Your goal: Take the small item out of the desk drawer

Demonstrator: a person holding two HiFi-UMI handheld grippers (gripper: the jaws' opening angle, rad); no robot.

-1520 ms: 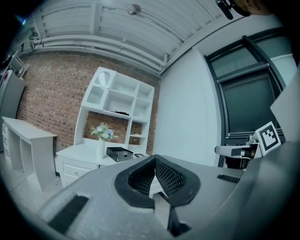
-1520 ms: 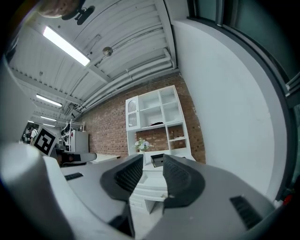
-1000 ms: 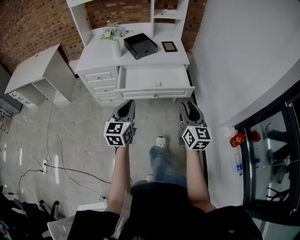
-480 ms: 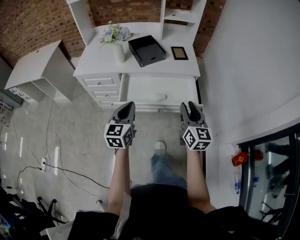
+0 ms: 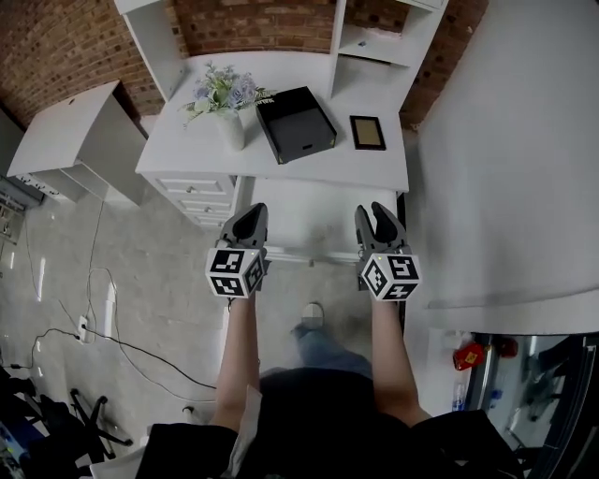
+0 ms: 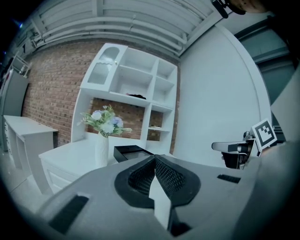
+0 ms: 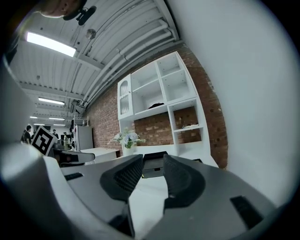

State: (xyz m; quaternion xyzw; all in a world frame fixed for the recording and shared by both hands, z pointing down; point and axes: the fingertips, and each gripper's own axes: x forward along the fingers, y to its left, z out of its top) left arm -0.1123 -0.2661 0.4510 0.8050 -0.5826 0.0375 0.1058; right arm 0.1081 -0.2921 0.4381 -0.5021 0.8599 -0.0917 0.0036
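your left gripper (image 5: 253,211) is clenched: in the left gripper view its (image 6: 154,158) dark, cross-hatched pads meet at the tips, with only a thin wedge of gap below them and nothing caught inside. your right gripper (image 5: 378,211) is released, and the right gripper view (image 7: 153,163) shows its two rounded, textured pads standing apart with nothing between them.

straight ahead of both jaws, and lying between the two of them, is the drawer (image 5: 301,208), pulled open under the front edge of the counter (image 5: 314,174). it's a shallow, smooth white box with a flat floor. the small item inside is not something i can make out from the head view.

beyond the drawer, on the matte white counter, a black rectangular tray (image 5: 296,123) with low square walls sits dead ahead. through the open right jaws you see that tray (image 7: 153,164) framed in the gap. off past the left jaws stands a slim white vase (image 5: 230,131) holding a loose bunch of pale flowers (image 5: 220,91). past the right jaws a small dark flat frame (image 5: 367,132) lies on the counter, just beside the tray.

behind it all runs a rough red brick wall (image 5: 253,23), with boxy white shelving (image 6: 136,86) rising off the back of the counter.
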